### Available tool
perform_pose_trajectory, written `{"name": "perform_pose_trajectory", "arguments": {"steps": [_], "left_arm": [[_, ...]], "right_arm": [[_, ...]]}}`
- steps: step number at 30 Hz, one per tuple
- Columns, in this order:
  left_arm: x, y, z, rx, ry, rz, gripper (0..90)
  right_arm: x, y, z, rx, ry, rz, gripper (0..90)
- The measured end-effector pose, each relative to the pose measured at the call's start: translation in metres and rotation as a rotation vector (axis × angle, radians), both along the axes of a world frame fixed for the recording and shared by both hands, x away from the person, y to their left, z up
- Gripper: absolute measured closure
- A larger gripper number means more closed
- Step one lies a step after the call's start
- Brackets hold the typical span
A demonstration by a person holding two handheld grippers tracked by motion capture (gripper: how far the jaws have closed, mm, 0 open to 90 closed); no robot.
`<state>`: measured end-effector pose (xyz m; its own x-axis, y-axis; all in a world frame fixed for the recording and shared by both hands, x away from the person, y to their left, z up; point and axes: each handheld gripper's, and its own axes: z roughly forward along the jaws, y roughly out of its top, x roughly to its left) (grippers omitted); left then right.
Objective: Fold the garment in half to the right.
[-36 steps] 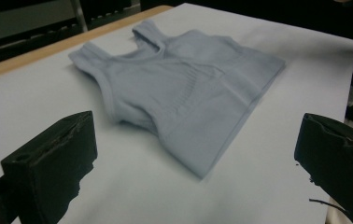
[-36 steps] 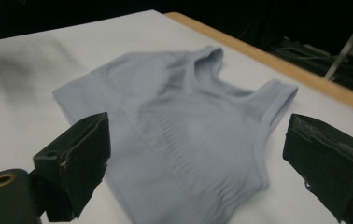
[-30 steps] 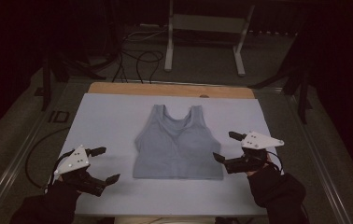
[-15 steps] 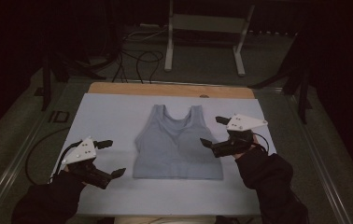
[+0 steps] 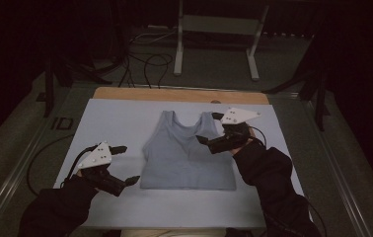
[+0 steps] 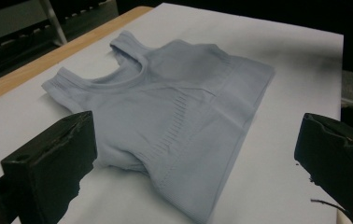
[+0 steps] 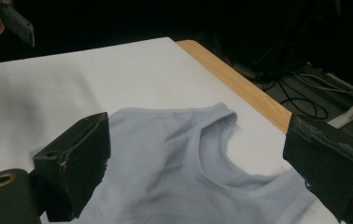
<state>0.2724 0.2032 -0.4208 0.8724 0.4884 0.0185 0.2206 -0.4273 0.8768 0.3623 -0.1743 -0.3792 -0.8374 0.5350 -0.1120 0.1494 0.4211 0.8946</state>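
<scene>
My right gripper (image 5: 209, 129) hangs with jaws spread over the right shoulder strap of the pale blue top (image 5: 187, 154); my left gripper (image 5: 126, 164), jaws spread too, waits beside its lower left corner on the white tabletop (image 5: 115, 118).

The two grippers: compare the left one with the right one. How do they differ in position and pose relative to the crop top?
The right gripper hangs over the crop top near its shoulder strap; the left gripper sits beside the top's lower corner, over bare white mat. The right is farther up the table than the left. Both have open jaws and hold nothing.
</scene>
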Motion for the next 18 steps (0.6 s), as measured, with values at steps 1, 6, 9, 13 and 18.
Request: {"name": "perform_pose_trajectory", "arguments": {"steps": [1,6,9,13,18], "left_arm": [[0.002,-0.004,-0.001,0.003,0.0,-0.006,0.1],[0.004,-0.007,-0.003,0.01,0.003,-0.011,0.2],[0.008,-0.011,-0.006,0.027,0.008,-0.023,0.1],[0.012,-0.019,-0.014,0.051,0.03,-0.038,0.1],[0.015,-0.026,-0.023,0.061,0.045,-0.066,0.2]], "right_arm": [[0.007,0.007,-0.001,-0.002,0.008,0.007,7.6],[0.016,0.016,-0.003,-0.003,0.017,0.014,7.7],[0.03,0.028,-0.007,0.002,0.038,0.024,7.7],[0.043,0.04,-0.014,-0.007,0.056,0.025,7.7],[0.057,0.058,-0.028,-0.03,0.087,0.036,7.7]]}}
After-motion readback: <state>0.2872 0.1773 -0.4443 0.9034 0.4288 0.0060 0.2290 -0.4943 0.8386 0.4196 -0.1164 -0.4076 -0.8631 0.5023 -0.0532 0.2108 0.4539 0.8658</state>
